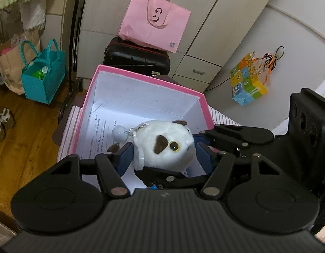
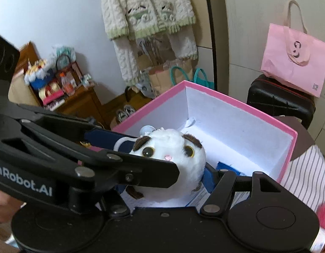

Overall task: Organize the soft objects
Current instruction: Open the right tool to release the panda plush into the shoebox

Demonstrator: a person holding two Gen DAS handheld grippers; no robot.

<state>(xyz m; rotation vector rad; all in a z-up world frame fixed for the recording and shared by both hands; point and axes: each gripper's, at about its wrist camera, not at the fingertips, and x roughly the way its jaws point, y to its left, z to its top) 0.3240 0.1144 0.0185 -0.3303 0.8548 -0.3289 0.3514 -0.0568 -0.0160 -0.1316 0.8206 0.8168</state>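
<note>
A white plush toy [image 1: 162, 145] with brown patches, yellow eyes and a clear keychain ball hangs over the open pink box [image 1: 145, 78]. My left gripper [image 1: 164, 147] has its blue pads [image 1: 126, 156] against the toy's two sides and is shut on it. In the same view the right gripper's black fingers [image 1: 236, 135] reach in from the right, above and below the toy. In the right wrist view the plush toy [image 2: 171, 164] faces the camera over the pink box [image 2: 236, 101]. My right gripper [image 2: 165, 177] is shut on it, its left finger hidden behind the left gripper's fingers [image 2: 107, 140].
The box is white inside, holds a printed sheet [image 1: 99, 135] and stands on striped cloth [image 2: 306, 175]. Behind it are a black suitcase [image 1: 137, 59] bearing a pink bag [image 1: 154, 25], a teal bag [image 1: 43, 78] on the wooden floor, shoes [image 2: 124, 111] and a hanging sweater [image 2: 149, 16].
</note>
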